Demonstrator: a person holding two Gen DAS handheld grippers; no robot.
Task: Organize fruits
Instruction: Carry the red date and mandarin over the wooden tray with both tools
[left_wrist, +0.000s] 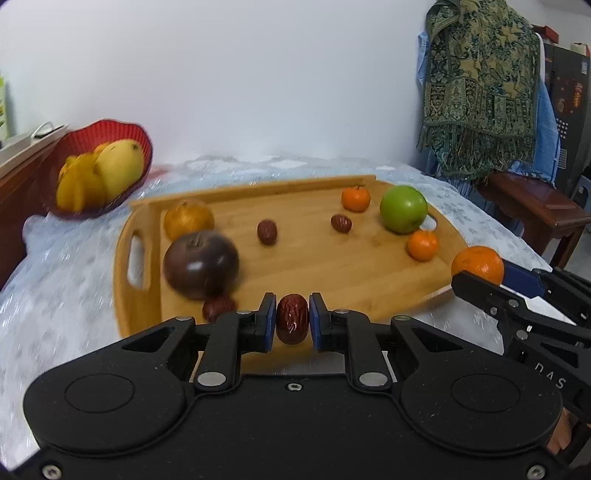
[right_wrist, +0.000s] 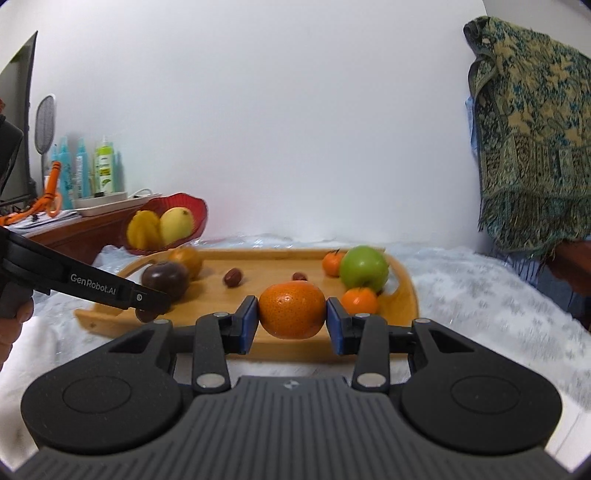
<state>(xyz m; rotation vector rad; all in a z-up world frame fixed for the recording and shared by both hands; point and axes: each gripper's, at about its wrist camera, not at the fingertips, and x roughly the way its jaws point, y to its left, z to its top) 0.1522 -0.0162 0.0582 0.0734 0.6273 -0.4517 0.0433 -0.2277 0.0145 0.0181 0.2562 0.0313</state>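
My left gripper (left_wrist: 292, 320) is shut on a wrinkled red date (left_wrist: 292, 317), held above the near edge of the wooden tray (left_wrist: 332, 266). My right gripper (right_wrist: 291, 315) is shut on an orange mandarin (right_wrist: 291, 309), also lifted over the tray's (right_wrist: 258, 295) near side; it shows at the right of the left wrist view as the mandarin (left_wrist: 478, 264). On the tray lie a dark purple fruit (left_wrist: 201, 264), a brown-yellow round fruit (left_wrist: 188, 218), several dates, two small mandarins and a green apple (left_wrist: 403, 208).
A red basket (left_wrist: 140, 144) with yellow fruit stands off the tray's far left corner, beside a wooden sideboard (right_wrist: 92, 225) with bottles. A patterned shawl (left_wrist: 480, 88) hangs at the right over a wooden stool (left_wrist: 532, 206). A pale cloth covers the table (left_wrist: 66, 280).
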